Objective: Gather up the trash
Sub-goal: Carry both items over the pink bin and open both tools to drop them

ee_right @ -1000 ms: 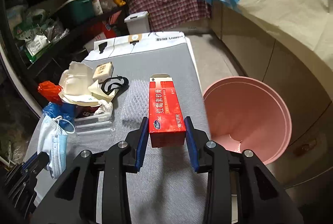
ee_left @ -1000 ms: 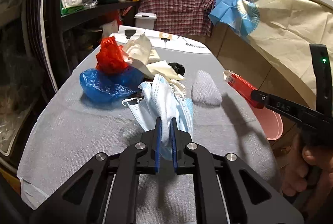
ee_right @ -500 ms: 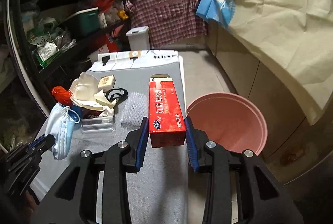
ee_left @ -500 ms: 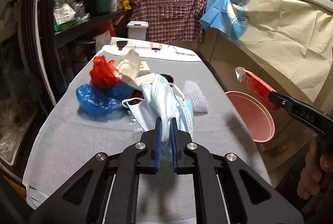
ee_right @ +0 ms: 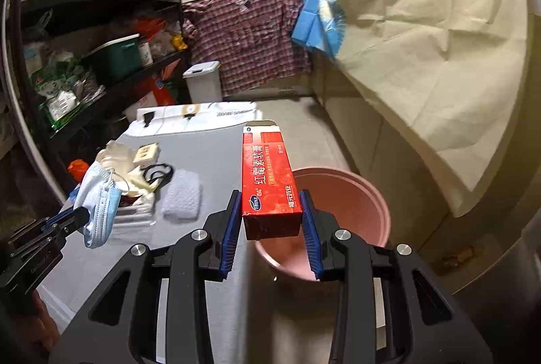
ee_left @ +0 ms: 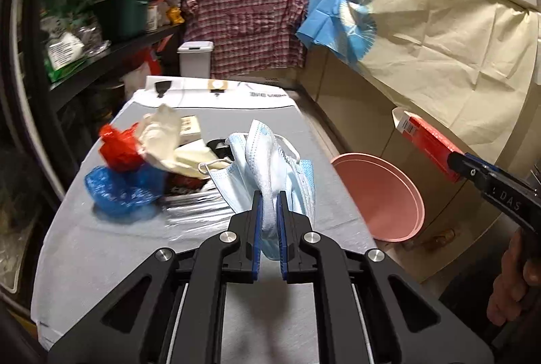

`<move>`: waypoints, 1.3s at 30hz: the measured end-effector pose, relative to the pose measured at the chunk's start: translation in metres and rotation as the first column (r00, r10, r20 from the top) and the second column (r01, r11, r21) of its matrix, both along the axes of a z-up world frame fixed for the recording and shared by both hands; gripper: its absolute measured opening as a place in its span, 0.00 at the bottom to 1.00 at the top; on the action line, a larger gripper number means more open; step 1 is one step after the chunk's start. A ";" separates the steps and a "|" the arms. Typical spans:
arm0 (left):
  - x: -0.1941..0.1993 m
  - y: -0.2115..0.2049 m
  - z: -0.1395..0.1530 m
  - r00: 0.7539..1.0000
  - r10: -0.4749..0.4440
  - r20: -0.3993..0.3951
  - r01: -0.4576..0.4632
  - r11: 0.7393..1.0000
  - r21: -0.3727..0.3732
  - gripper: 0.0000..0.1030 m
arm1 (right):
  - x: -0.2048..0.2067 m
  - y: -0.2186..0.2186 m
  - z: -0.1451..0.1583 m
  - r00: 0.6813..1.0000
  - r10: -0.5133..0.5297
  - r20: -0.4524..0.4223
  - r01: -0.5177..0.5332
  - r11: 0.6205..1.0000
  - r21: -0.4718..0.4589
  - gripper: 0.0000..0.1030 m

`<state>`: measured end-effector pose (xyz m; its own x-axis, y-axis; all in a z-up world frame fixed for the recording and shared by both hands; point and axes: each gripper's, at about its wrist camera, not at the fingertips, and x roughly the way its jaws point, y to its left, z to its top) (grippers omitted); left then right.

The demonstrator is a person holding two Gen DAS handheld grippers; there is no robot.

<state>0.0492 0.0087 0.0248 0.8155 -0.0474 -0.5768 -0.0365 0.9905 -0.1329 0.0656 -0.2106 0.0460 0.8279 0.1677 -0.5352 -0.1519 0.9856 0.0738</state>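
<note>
1. Pale blue masks point(ee_left: 270, 174) fill the middle of the left wrist view. The left gripper point(ee_left: 268, 215) has its jaws nearly together, clamped on the bunched fabric, so the masks hang clear of the grey table point(ee_left: 101, 249). The pinch sits low on the bundle; ear loops dangle free, and I judge they could snag on the pile.

2. Same view, left side of table: red bag point(ee_left: 118, 151), blue bag point(ee_left: 118, 191), crumpled cream paper point(ee_left: 162, 137) and a clear plastic wrapper point(ee_left: 192, 212) lie heaped together, not yet collected.

3. Same view, right: pink bucket point(ee_left: 382, 191) stands on the floor just beside the table edge, low enough for trash to be dropped in from above. The red box point(ee_left: 426, 144) shows at the far right, carried by the other tool; a hand point(ee_left: 514, 283) grips its handle.

4. Right wrist view: right gripper point(ee_right: 272, 222) stands at middling width, its blue pads pressed on both sides of the box's near end. The box sticks out forward over the bucket's rim point(ee_right: 338, 173), probably the carry-to-drop stage.

5. Right wrist view, left: masks hang from the left tool above the table's near edge. A white mesh pad point(ee_right: 181, 195), black loop point(ee_right: 157, 173) and small cream box point(ee_right: 146, 154) lie on the table.

6. Judgement: both loads are lifted; release over the bucket likely comes next.
</note>
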 end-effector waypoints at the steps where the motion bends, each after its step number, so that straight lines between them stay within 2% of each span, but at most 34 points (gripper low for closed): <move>1: 0.004 -0.004 0.001 1.000 -0.009 0.000 0.009 1.000 0.001 0.08 | 0.002 -0.007 0.002 1.000 -0.014 0.004 0.014 1.000 0.007 0.34; 14: 0.054 -0.059 0.003 0.989 -0.144 0.026 0.144 0.990 0.001 0.08 | 0.039 -0.058 -0.002 0.991 -0.135 -0.001 0.135 0.990 0.027 0.34; 21: 0.096 -0.093 0.002 0.974 -0.222 0.040 0.222 0.975 0.017 0.08 | 0.061 -0.072 -0.018 0.983 -0.183 -0.020 0.183 0.983 0.026 0.34; 29: 0.138 -0.113 -0.017 0.966 -0.257 0.000 0.257 0.966 0.010 0.08 | 0.088 -0.077 -0.036 0.980 -0.192 -0.044 0.192 0.981 0.010 0.34; 39: 0.164 -0.128 -0.042 0.959 -0.280 -0.046 0.281 0.960 0.009 0.08 | 0.101 -0.077 -0.052 0.979 -0.184 -0.087 0.186 0.982 0.013 0.34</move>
<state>0.2131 -0.1194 -0.0171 0.7444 -0.2615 -0.6144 0.2374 0.9637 -0.1226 0.1666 -0.2876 -0.0058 0.7973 0.0278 -0.6029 0.0407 0.9942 0.0997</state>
